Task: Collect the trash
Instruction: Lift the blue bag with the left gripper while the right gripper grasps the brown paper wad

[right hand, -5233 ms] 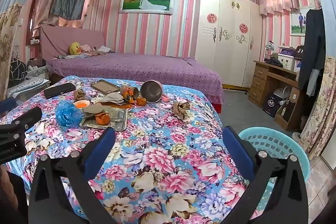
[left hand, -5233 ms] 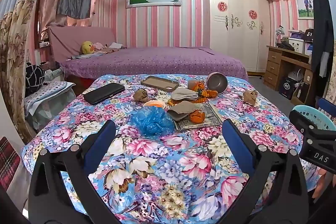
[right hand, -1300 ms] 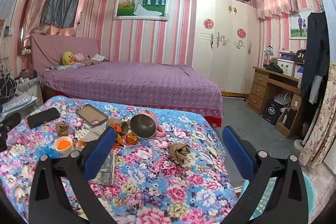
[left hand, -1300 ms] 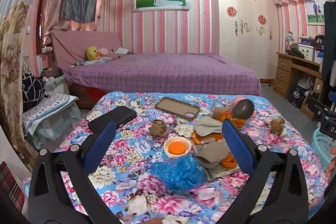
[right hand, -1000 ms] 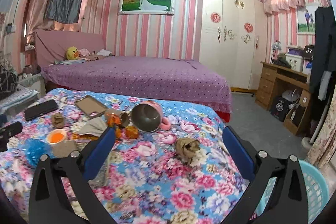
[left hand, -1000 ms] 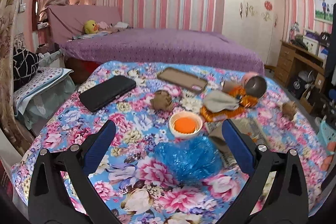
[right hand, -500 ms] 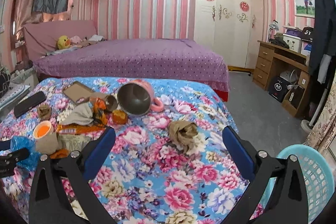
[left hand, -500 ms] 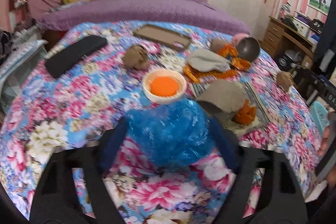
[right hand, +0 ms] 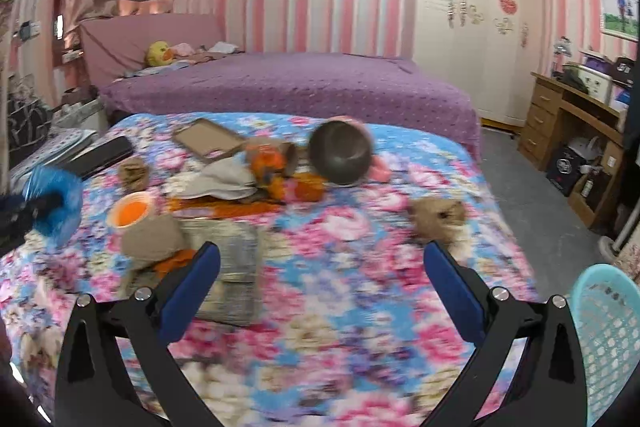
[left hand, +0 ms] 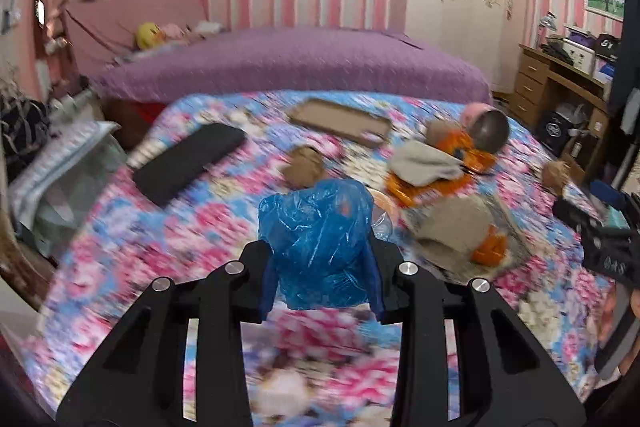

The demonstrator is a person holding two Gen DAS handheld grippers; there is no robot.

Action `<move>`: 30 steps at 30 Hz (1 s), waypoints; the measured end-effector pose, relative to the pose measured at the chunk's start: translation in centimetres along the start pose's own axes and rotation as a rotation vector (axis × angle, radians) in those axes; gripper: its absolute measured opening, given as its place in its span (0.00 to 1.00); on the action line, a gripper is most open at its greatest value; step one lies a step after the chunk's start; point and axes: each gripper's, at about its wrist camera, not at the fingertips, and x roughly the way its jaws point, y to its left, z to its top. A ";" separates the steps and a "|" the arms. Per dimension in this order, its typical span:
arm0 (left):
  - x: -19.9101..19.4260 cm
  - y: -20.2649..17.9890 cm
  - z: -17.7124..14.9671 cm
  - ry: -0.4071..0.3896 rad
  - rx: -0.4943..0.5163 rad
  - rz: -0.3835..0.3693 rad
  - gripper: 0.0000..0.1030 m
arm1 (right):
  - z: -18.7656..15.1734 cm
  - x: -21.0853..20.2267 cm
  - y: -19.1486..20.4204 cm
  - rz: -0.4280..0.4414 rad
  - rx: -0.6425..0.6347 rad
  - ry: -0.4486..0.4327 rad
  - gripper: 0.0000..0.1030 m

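Observation:
My left gripper (left hand: 322, 275) is shut on a crumpled blue plastic bag (left hand: 318, 239) and holds it above the floral tablecloth (left hand: 160, 227). The bag also shows at the left edge of the right wrist view (right hand: 54, 203). My right gripper (right hand: 320, 287) is open and empty over the table's right part. A crumpled brown paper ball (right hand: 438, 215) lies just ahead of its right finger. Orange peels (right hand: 272, 167), brown napkins (right hand: 152, 235) and another paper ball (left hand: 304, 167) lie mid-table. A light blue mesh basket (right hand: 608, 343) stands at the lower right.
On the table are a small cup of orange liquid (right hand: 130, 213), a tipped pink metal mug (right hand: 340, 151), a brown tablet (left hand: 340, 121), a black case (left hand: 188, 163) and a newspaper (right hand: 236, 267). A purple bed (right hand: 288, 83) lies behind, a wooden desk (right hand: 576, 123) to the right.
My left gripper closed on the blue bag and lifted it off the table. My right gripper moved lower and forward over the table, toward the brown paper ball.

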 end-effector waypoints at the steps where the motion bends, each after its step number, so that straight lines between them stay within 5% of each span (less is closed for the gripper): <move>1: -0.2 0.6 0.1 -0.012 0.002 0.026 0.34 | -0.1 0.2 1.0 0.020 -0.011 0.011 0.96; 11: 0.7 6.3 0.5 0.030 -0.131 0.104 0.33 | 0.6 2.5 8.7 0.128 -0.159 0.082 0.96; 21: 1.0 7.3 0.5 0.032 -0.153 0.118 0.33 | 1.1 4.6 11.8 0.157 -0.224 0.138 0.93; 24: 0.8 7.4 0.6 0.028 -0.162 0.105 0.33 | 1.2 5.1 12.1 0.169 -0.230 0.152 0.85; 27: 1.0 7.5 0.5 0.037 -0.172 0.097 0.33 | 1.2 5.9 12.5 0.185 -0.234 0.185 0.61; 30: 1.0 7.7 0.4 0.039 -0.181 0.095 0.33 | 1.2 5.6 12.6 0.197 -0.235 0.170 0.59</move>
